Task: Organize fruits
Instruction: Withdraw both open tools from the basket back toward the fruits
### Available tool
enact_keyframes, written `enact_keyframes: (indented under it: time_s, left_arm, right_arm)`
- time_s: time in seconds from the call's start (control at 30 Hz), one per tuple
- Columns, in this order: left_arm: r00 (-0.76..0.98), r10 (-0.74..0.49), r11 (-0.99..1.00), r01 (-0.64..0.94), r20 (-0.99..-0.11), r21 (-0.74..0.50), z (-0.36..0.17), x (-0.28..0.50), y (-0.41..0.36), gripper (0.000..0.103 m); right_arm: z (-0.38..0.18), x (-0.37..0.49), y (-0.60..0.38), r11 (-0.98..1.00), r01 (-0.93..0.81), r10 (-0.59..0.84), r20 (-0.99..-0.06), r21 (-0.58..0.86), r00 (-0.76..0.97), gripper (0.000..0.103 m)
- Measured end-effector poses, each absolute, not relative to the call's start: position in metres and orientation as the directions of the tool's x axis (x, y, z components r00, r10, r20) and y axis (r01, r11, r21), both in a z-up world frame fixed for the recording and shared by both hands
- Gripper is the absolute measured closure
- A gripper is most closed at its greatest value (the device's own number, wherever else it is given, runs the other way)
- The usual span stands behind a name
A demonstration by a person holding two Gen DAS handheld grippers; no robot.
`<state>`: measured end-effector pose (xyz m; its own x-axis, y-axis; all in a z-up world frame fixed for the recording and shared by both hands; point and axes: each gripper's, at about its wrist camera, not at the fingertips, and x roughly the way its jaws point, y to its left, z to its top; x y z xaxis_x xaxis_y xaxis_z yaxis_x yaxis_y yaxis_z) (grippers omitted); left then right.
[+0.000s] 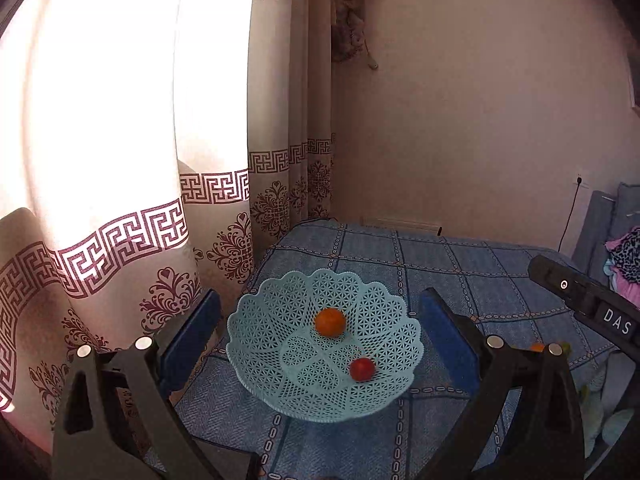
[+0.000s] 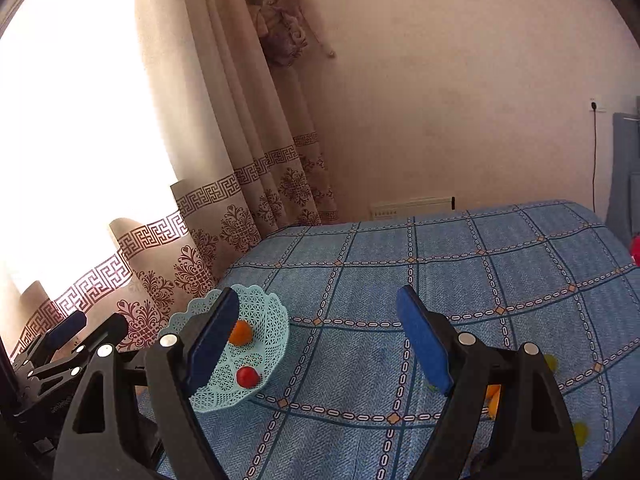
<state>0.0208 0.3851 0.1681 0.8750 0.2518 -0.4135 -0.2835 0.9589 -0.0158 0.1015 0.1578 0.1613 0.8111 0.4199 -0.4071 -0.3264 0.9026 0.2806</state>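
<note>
Several loose fruits (image 2: 493,396) lie at lower right of the right wrist view, just behind the right gripper (image 2: 318,340), nearer it than the left gripper (image 1: 320,344); both spread wide, empty. Basket (image 1: 256,320) holds two.

Right gripper (image 2: 316,336) open; basket (image 2: 264,320) (w/ fruit) left.

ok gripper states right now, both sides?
Left gripper: open, holding nothing.
Right gripper: open, holding nothing.
</note>
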Motion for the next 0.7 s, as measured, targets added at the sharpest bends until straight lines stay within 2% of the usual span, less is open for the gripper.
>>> enact_keyframes:
  time_s: [0.7]
  left_arm:
    - [0.869,0.092,0.994,-0.105,-0.486,0.001,0.141,0.038,0.276,0.003]
  right_arm:
    - [0.118,0.07,0.011,0.963,-0.077,0.2,-0.496,0.257,0.845,0.023]
